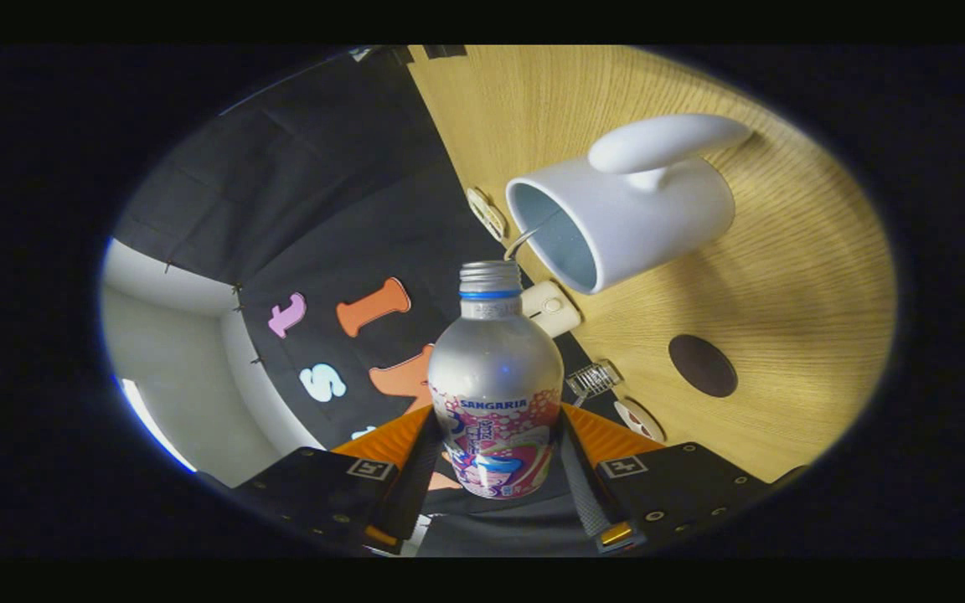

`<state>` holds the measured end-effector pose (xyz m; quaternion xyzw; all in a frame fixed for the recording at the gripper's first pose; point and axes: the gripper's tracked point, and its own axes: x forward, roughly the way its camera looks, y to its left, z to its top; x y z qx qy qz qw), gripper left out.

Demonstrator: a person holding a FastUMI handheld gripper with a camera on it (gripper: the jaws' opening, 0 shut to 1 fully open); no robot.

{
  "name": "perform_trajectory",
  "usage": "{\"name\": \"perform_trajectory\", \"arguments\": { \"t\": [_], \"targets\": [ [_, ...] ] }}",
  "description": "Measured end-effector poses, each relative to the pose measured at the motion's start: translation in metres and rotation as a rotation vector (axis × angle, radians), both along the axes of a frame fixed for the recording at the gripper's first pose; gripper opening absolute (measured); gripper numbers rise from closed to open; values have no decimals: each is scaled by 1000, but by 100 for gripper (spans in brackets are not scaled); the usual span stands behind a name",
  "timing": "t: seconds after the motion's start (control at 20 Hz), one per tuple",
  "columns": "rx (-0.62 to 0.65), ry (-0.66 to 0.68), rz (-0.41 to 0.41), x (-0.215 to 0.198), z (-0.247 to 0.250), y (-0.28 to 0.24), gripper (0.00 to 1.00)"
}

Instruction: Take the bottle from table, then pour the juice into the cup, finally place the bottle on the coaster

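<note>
Pouring step in hand: bottle tipped toward the cup.

The gripper [495,456] was clamped on the bottle [495,377], both fingers pressing its sides, its neck aimed at the white cup [616,218] on the wooden table [784,285], a thin stream reaching the rim (apparently). Next, I judge, righting it and carrying it to the dark coaster [703,365].

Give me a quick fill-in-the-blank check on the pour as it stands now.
1. Both fingers of the gripper press on the ____.
2. A thin stream runs from the bottle into the white ____.
3. The cup stands on the wooden ____.
4. The dark round coaster has ____ on it.

Missing words: bottle; cup; table; nothing
</note>
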<state>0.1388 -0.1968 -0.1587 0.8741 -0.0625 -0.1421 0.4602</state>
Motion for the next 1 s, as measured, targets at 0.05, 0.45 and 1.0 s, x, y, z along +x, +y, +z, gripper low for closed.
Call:
{"name": "perform_trajectory", "arguments": {
  "t": [0.05, 0.45, 1.0],
  "targets": [
    [10, -6, -7, -1, 0, -1, 74],
    [54, -30, -28, -3, 7, -5, 74],
    [106, -69, -57, -2, 9, -9, 74]
  ]
}}
